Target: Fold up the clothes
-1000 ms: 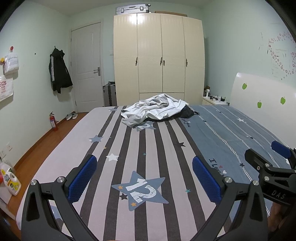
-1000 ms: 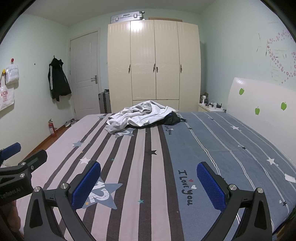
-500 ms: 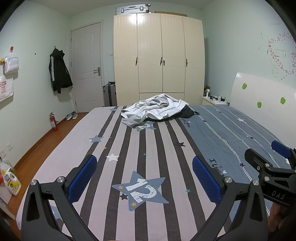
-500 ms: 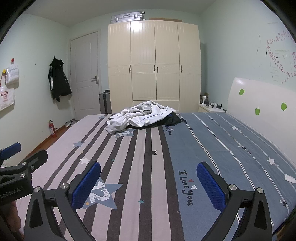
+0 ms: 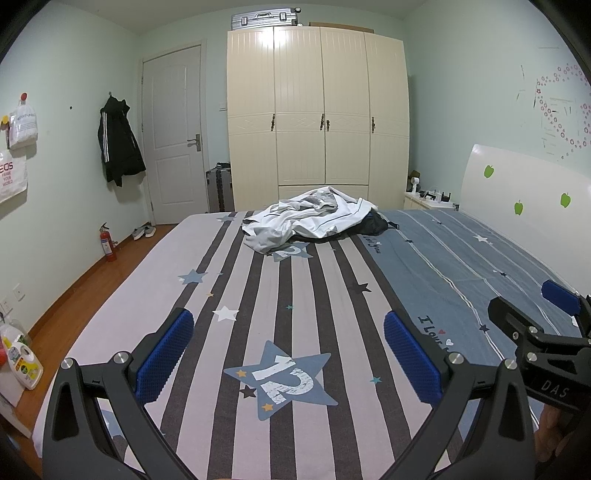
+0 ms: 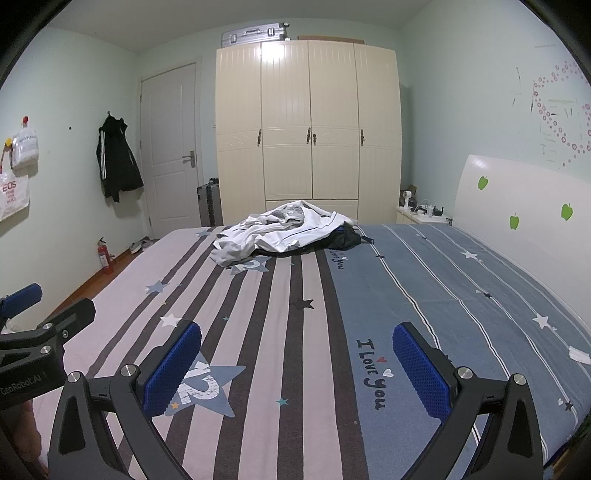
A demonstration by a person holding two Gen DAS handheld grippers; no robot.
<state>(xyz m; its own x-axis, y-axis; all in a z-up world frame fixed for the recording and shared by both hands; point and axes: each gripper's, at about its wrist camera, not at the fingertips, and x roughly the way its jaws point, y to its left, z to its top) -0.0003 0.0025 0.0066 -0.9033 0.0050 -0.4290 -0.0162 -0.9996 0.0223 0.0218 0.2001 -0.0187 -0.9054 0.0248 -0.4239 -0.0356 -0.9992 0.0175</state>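
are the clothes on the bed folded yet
Not folded. The clothes lie in a crumpled heap at the far end of the bed, white pieces over a dark one.

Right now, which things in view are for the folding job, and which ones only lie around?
For the job:
- heap of clothes
- bed, the folding surface
- left tool, open
- right tool, open

Lying about:
- hanging black jacket
- fire extinguisher
- detergent bottle
- suitcase on wardrobe

white clothes [image 5: 314,218], striped starry bedsheet [image 5: 258,295]
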